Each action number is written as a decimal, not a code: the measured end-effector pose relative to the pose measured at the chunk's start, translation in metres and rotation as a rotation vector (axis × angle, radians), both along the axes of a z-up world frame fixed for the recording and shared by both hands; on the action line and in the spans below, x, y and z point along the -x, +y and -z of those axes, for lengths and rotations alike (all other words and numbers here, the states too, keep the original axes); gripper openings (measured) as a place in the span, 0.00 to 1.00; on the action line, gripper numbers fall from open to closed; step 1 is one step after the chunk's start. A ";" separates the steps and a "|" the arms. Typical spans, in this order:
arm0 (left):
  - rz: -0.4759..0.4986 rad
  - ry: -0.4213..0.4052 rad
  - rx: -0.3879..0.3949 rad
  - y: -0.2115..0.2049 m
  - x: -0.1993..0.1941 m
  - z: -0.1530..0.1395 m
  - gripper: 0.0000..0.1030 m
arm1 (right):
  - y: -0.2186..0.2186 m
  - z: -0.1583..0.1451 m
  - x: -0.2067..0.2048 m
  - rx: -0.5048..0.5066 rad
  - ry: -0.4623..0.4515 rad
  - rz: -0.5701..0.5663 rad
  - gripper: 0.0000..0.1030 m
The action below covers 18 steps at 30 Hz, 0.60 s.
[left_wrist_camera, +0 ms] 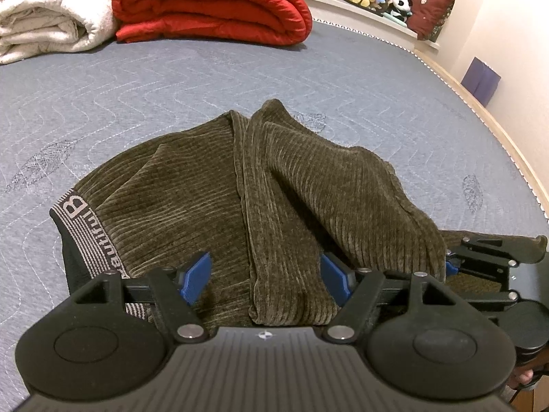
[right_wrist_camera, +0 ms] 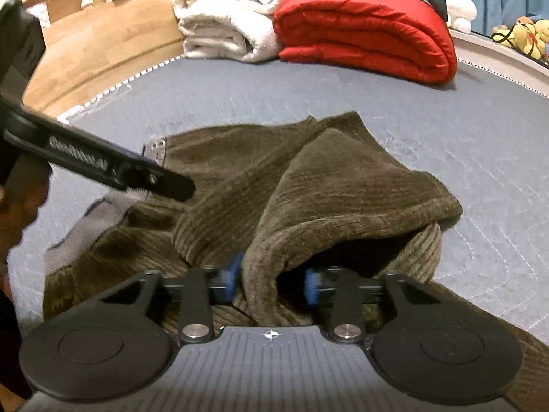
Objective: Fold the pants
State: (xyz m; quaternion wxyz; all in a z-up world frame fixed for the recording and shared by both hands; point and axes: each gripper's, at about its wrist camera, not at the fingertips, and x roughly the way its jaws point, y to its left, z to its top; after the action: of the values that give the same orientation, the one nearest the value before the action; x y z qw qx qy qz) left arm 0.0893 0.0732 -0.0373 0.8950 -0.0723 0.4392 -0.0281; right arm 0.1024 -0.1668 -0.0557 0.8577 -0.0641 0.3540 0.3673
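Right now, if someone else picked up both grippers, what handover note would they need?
Left gripper: jaws open, a fold of the pants lying between the pads, not pinched.
Right gripper: jaws apart around a bunched hem; the pads do not look pressed on it.
Pants: olive corduroy, heaped in the middle of the grey mattress, lettered waistband toward the left gripper's side.
Done: legs brought over the body, loosely.
Left: flatten the bunched layers, square the edges, likely fold once more.
Keep clear of the red quilt and white blanket behind.
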 end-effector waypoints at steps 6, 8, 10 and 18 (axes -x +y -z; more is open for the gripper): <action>-0.001 -0.003 0.005 0.000 0.000 -0.001 0.73 | -0.001 -0.009 0.004 -0.043 -0.019 -0.053 0.11; 0.001 -0.005 0.012 0.000 0.000 -0.002 0.73 | 0.001 -0.013 0.010 -0.047 -0.006 -0.134 0.09; 0.003 -0.006 0.016 0.000 0.000 -0.003 0.73 | 0.005 -0.014 0.019 -0.022 -0.003 -0.219 0.09; -0.022 -0.011 0.038 0.006 0.001 -0.005 0.73 | -0.009 -0.007 0.006 -0.066 0.094 -0.128 0.18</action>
State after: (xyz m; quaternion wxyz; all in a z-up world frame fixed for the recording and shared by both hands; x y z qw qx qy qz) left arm 0.0886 0.0787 -0.0322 0.8961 -0.0941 0.4329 -0.0269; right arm 0.0965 -0.1760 -0.0487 0.8167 -0.0408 0.3766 0.4353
